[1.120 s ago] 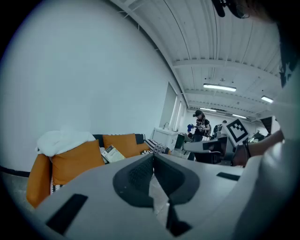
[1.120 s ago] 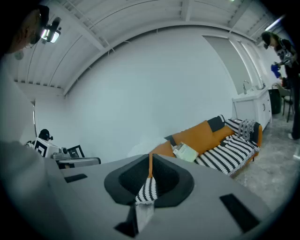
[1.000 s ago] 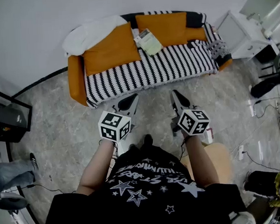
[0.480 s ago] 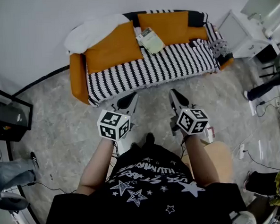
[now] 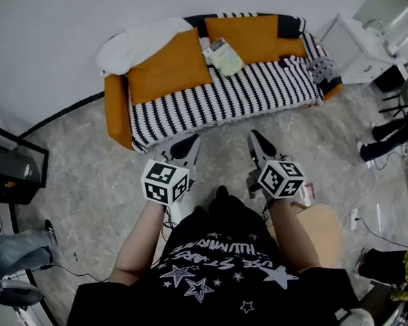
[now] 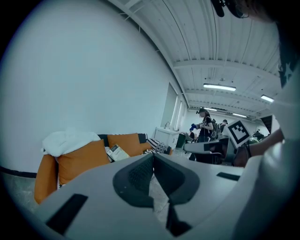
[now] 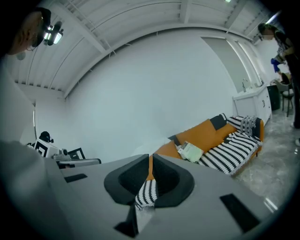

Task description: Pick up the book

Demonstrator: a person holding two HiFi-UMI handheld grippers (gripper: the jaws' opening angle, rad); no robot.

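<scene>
The book (image 5: 223,56), pale green and white, lies on the orange sofa (image 5: 118,109) between two orange cushions, partly on the black-and-white striped cover. It also shows in the left gripper view as the book (image 6: 116,152) and in the right gripper view as the book (image 7: 191,152). My left gripper (image 5: 188,145) and right gripper (image 5: 258,139) hang side by side over the floor, well short of the sofa's front edge. Both point toward the sofa. The left gripper (image 6: 153,159) is shut and empty, and so is the right gripper (image 7: 150,161).
A white blanket (image 5: 138,44) drapes over the sofa's left back corner. A white cabinet (image 5: 359,53) stands right of the sofa, a black stand (image 5: 11,170) at the left. A wooden stool (image 5: 322,231) is by my right side. Other people's legs (image 5: 395,130) and cables are at the edges.
The person has shifted a little toward the sofa, one foot stepping forward. Both grippers moved along with them and stayed shut.
</scene>
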